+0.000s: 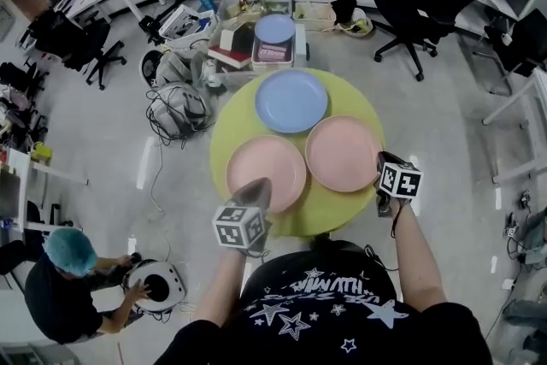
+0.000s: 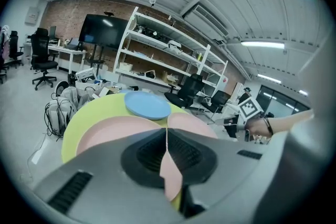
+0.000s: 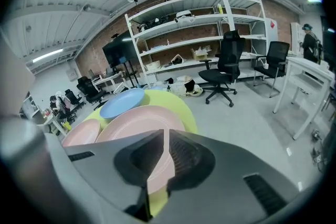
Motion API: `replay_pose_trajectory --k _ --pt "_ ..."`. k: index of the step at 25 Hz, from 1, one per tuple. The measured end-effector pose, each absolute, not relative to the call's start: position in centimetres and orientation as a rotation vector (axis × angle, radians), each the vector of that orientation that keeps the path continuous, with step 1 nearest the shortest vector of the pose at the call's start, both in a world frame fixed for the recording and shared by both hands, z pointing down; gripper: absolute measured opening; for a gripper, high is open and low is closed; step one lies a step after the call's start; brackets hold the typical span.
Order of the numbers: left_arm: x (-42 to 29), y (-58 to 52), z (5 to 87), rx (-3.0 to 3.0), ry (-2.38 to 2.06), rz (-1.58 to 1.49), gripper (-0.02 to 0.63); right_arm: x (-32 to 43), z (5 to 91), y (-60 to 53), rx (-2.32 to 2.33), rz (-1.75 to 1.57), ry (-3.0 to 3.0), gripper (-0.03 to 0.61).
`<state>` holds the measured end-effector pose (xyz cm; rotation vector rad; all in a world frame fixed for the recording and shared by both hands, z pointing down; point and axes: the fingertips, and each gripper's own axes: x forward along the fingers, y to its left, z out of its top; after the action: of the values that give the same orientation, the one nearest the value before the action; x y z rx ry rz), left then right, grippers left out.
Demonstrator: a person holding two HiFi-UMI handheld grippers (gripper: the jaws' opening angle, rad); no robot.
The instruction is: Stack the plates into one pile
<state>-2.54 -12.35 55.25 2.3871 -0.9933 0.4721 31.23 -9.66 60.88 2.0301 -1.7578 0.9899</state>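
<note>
Three plates lie side by side on the round yellow-green table (image 1: 338,209): a blue plate (image 1: 291,101) at the far side, a pink plate (image 1: 266,173) near left, and another pink plate (image 1: 344,153) near right. My left gripper (image 1: 259,184) hovers over the near rim of the left pink plate (image 2: 115,128), jaws shut and empty. My right gripper (image 1: 381,158) is at the right edge of the right pink plate (image 3: 139,120), also shut with nothing held. The blue plate (image 2: 148,106) (image 3: 122,103) lies beyond both.
Behind the table stand boxes and books with another bluish plate (image 1: 274,30) on top. Cables and bags (image 1: 175,107) lie on the floor at left. Office chairs (image 1: 427,4) stand at the back right. A person in a teal cap (image 1: 68,269) crouches at lower left.
</note>
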Motion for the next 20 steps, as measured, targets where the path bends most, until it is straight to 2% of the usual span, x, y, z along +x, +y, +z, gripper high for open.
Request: replay_pose_trajectory --k 1,3,4,9,20 --pt "-2.0 -12.6 55.2 2.385 -0.998 0.476 0.018 31.7 61.1 -10.0 2.015 0.996 -1.760 0.025" --pt "-1.1 -13.2 55.3 2.377 -1.008 0.482 0.018 32.4 61.7 -10.6 1.971 1.014 -1.772 0.118" --pt "-0.7 -13.4 55.4 2.374 -1.012 0.485 0.018 32.6 62.1 -10.9 1.947 1.029 -1.776 0.141" --pt "1.4 -14.4 55.9 2.361 -1.032 0.503 0.018 33.8 64.3 -11.8 1.860 1.088 -1.783 0.161" --pt "2.9 -15.1 57.1 2.300 -1.078 0.559 0.018 33.3 67.5 -13.7 1.659 1.201 -1.839 0.150"
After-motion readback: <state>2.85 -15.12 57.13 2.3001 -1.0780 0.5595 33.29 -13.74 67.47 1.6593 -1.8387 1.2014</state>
